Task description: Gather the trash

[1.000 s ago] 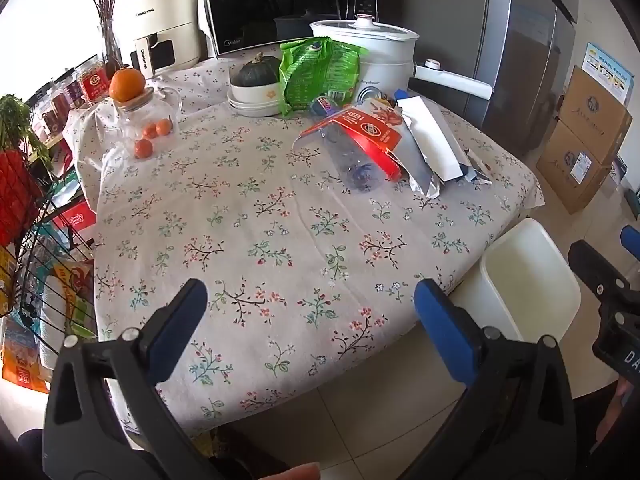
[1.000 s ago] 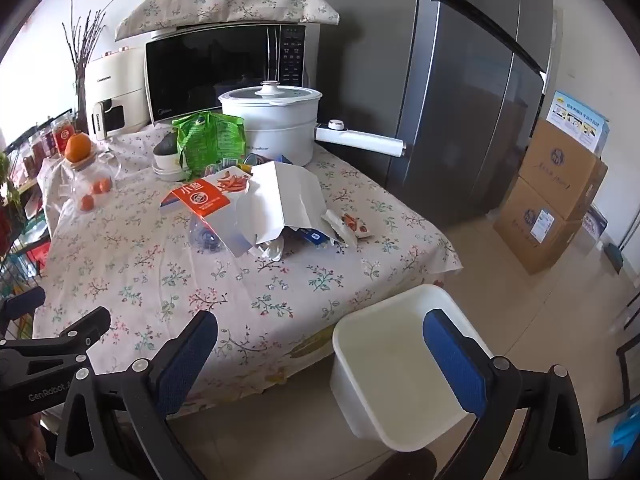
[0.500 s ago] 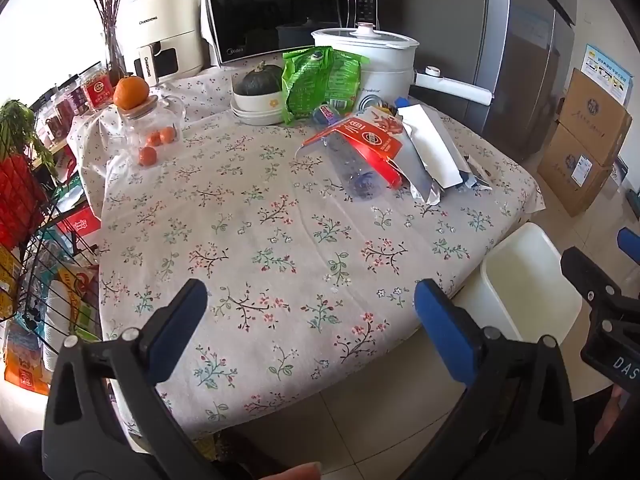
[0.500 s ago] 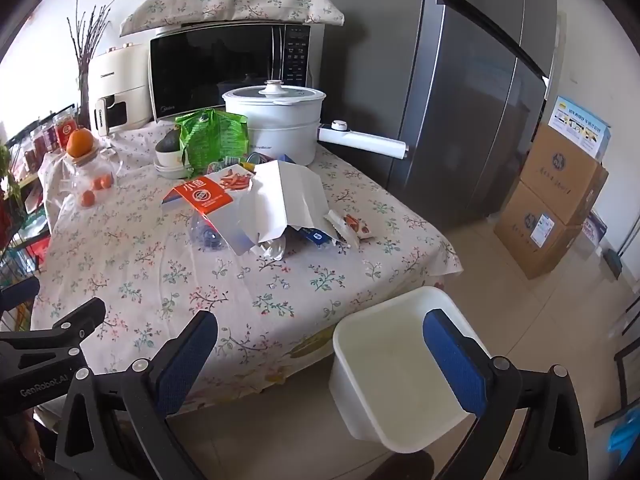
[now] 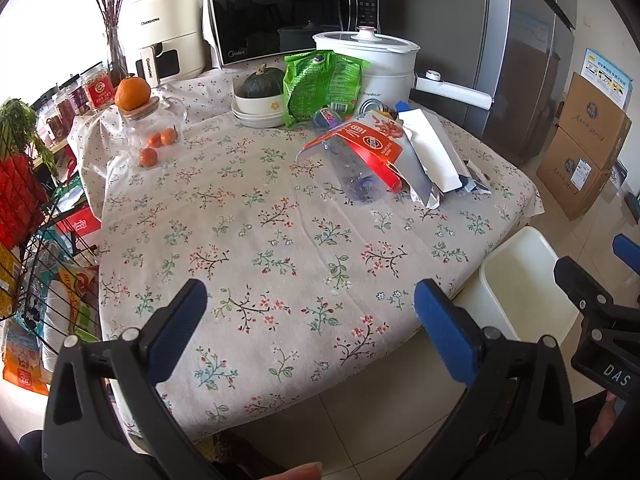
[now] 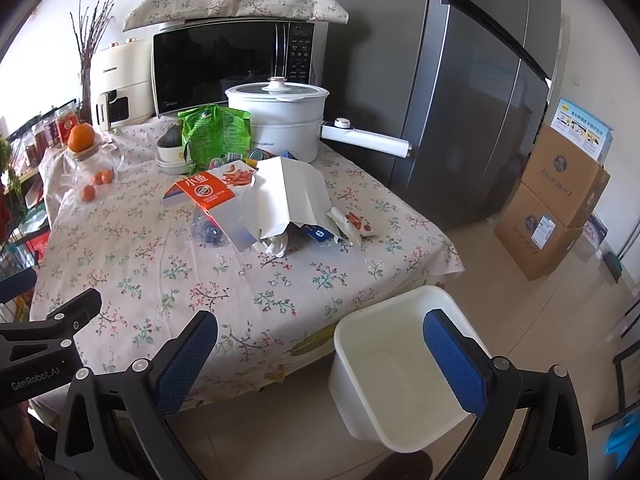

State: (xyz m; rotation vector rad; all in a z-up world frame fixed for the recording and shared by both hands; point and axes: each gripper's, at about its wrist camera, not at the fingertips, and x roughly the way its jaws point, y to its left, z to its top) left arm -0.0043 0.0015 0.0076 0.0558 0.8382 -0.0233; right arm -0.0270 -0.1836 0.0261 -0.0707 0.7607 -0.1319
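Counter (image 5: 280,248): is being covered by a pale cloth printed with small flower sprigs, draped over its edges.
Room: a tiled floor is being shown below the counter; a dark steel fridge (image 6: 472,92) is standing past the far right corner, and two cardboard boxes (image 6: 556,204) are stacked beside it.
Far edge: a black microwave (image 5: 288,12), a cream appliance (image 5: 168,48) and a round white cooker (image 5: 372,60) are being lined up.
Trash pile (image 6: 272,200): is being kept near the far right corner; an orange-and-white carton (image 5: 368,144), a folded white sheet (image 6: 292,196), one clear plastic bottle (image 5: 352,172), a crinkled green bag (image 5: 320,84) and a small snack wrapper (image 6: 356,222) are being counted.
Fruit: three small oranges are being held in a glass jar (image 5: 156,136) by the far left corner, one large orange (image 5: 132,92) on its lid.
Bin (image 6: 400,368): one white plastic tub, square with rounded corners, is standing on the floor off the near right corner.
Left gripper (image 5: 310,320): jaws are being held wide, nothing between them, over the near edge.
Right gripper (image 6: 320,354): jaws are being held wide and empty, above the bin's rim.
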